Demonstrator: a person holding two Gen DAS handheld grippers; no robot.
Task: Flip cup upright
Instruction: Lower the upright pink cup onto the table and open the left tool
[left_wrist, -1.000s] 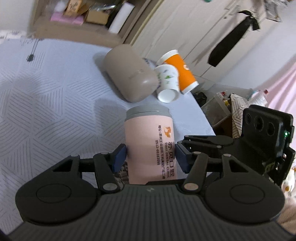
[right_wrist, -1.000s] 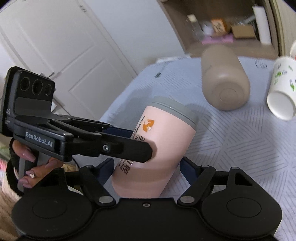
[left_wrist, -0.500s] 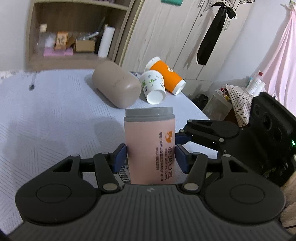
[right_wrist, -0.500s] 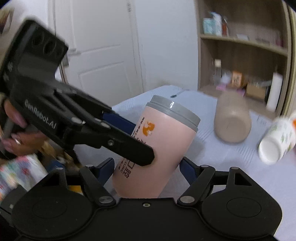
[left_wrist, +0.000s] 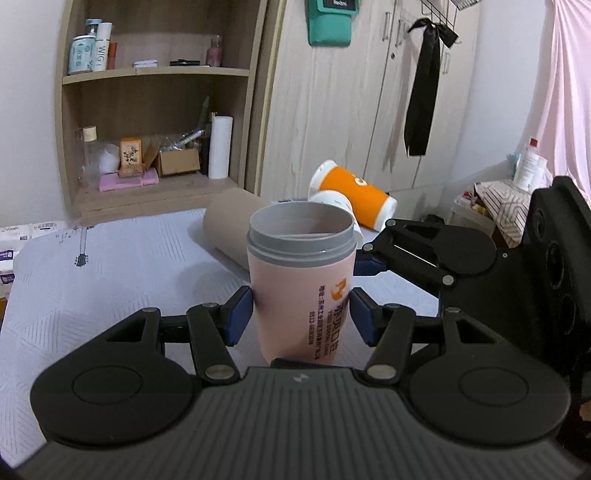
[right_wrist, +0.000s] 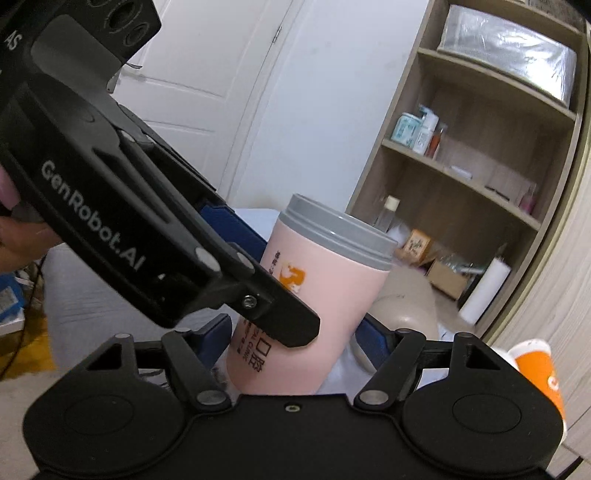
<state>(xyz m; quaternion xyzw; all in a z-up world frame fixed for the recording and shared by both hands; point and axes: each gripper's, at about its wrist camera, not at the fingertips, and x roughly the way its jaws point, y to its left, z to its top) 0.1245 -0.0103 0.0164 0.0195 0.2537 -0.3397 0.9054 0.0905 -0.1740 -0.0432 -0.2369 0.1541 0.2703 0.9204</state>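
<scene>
A pink cup with a grey rim (left_wrist: 297, 291) stands upright with its open mouth up, above the patterned white tabletop (left_wrist: 110, 273). My left gripper (left_wrist: 301, 314) is shut on the pink cup, blue pads against both sides. My right gripper (right_wrist: 295, 332) is also shut on the pink cup (right_wrist: 314, 295), seen from the other side. The right gripper's body (left_wrist: 480, 266) shows at the right of the left wrist view, and the left gripper's body (right_wrist: 110, 206) crosses the right wrist view. The cup's base is hidden behind the gripper bodies.
A taupe bottle (left_wrist: 225, 221) lies on its side behind the cup. An orange paper cup (left_wrist: 354, 192) and a white paper cup (left_wrist: 332, 201) lie tipped over beyond it. Wooden shelves (left_wrist: 155, 110) with bottles and boxes stand behind, and a wardrobe (left_wrist: 332, 110) to the right.
Both grippers have turned with the pink cup from tilted away to upright. Its open mouth now faces up and shows its inside. The view has swung up toward the shelves.
</scene>
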